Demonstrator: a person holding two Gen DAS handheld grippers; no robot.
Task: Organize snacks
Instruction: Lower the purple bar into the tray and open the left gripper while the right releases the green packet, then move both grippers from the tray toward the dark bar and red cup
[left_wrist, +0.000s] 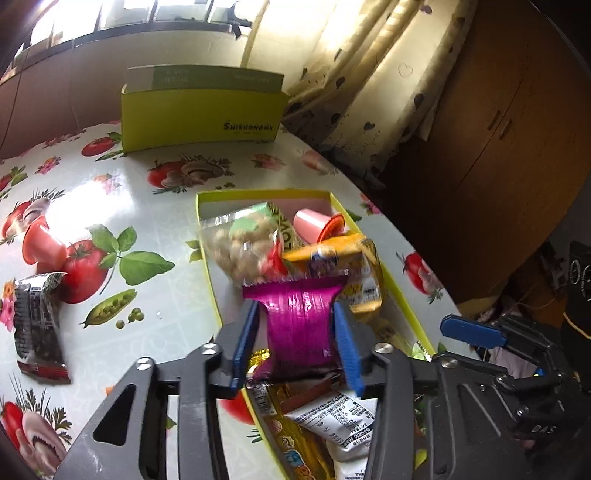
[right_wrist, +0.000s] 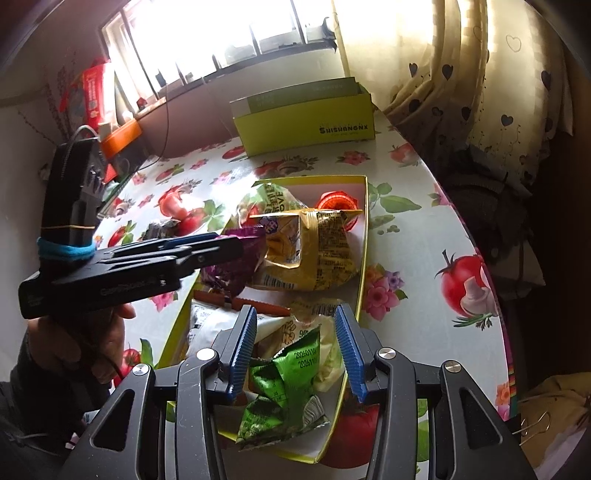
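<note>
The left gripper (left_wrist: 297, 314) hangs over the yellow-rimmed tray (left_wrist: 402, 291) with a magenta foil packet (left_wrist: 299, 317) between its blue pads, which stand just clear of it, the grip released. The right gripper (right_wrist: 295, 332) hovers over the near end, spread apart above a green packet (right_wrist: 284, 384) without pressing it. Farther off, a yellow snack bag (right_wrist: 310, 254) lies mid-tray, and a lime-green box (right_wrist: 306, 125) stands at the table's far edge.

A shallow tray (right_wrist: 364, 236) sat on the table (right_wrist: 424, 236), and many snack packets were piled in it. A foil packet (left_wrist: 299, 317) lay on top of the pile. Behind the tray, at the far edge, stood an open box (right_wrist: 306, 125). Left of the tray, a jelly cup (left_wrist: 42, 242) and a dark packet (left_wrist: 37, 325) lay on the table.
</note>
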